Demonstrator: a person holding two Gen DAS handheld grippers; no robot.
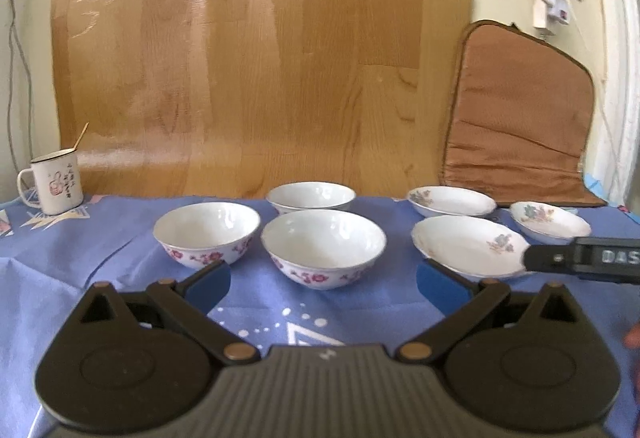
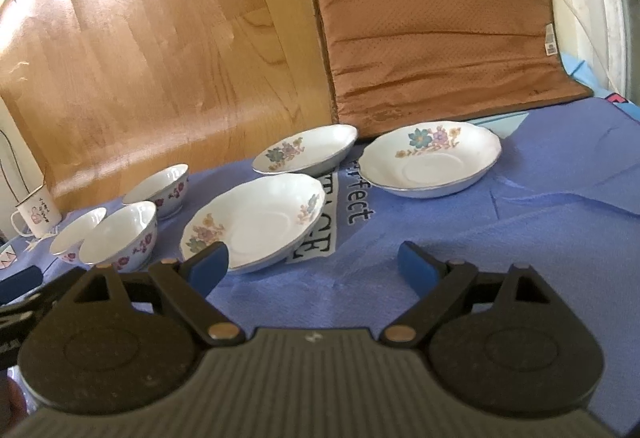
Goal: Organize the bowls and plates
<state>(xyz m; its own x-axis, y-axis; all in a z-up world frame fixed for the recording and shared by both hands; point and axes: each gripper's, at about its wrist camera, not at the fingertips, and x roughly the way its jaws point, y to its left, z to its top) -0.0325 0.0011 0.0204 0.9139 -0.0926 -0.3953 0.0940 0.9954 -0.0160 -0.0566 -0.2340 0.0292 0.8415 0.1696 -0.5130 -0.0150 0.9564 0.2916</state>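
Note:
Three white bowls with red flowers stand on the blue cloth: a near one [image 1: 323, 247], a left one [image 1: 206, 234] and a far one [image 1: 311, 196]. Three white flowered plates lie to their right: a near plate [image 1: 470, 246] [image 2: 256, 222], a far plate [image 1: 452, 200] [image 2: 306, 150] and a right plate [image 1: 550, 221] [image 2: 430, 162]. My left gripper [image 1: 323, 284] is open and empty, just in front of the near bowl. My right gripper [image 2: 312, 266] is open and empty, low over the cloth beside the near plate; it also shows in the left wrist view [image 1: 584, 258].
A white enamel mug [image 1: 54, 182] with a stick in it stands at the far left. A wooden board [image 1: 256, 50] and a brown cushion [image 2: 432, 22] lean against the wall behind the dishes. The blue cloth [image 2: 540, 238] covers the table.

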